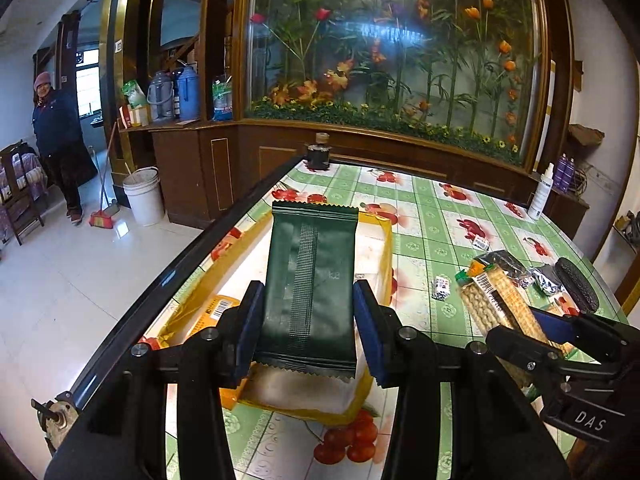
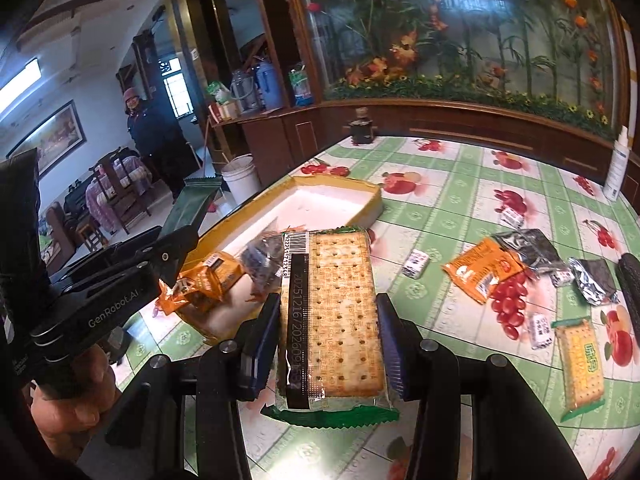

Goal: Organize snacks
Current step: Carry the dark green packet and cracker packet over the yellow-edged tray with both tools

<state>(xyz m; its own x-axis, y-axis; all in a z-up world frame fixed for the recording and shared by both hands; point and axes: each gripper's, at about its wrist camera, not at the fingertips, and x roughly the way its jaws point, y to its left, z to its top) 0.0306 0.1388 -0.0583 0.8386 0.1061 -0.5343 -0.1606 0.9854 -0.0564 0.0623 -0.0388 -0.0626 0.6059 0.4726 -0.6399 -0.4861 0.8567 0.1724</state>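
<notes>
Here, in the left gripper (image 1: pixel 308 320): dark green wrapper (image 1: pixel 310 284), long axis running straight out along the fingers, serrated end forward, clamped between both pads, held above the yellow-rimmed white tray (image 1: pixel 382 252) near the table's left edge

In the right gripper (image 2: pixel 326 344): clear cracker pack (image 2: pixel 334 316), likewise lengthwise, barcode end forward, squeezed by both pads

Only in the right wrist view: orange packets (image 2: pixel 210 278) inside the tray, loose snacks towards the tablecloth's (image 2: pixel 460 208) right edge

Two close wrist views, angled down along the fingers, sharing the yellow tray (image 1: pixel 384 256) and tablecloth (image 2: pixel 460 208).
</notes>
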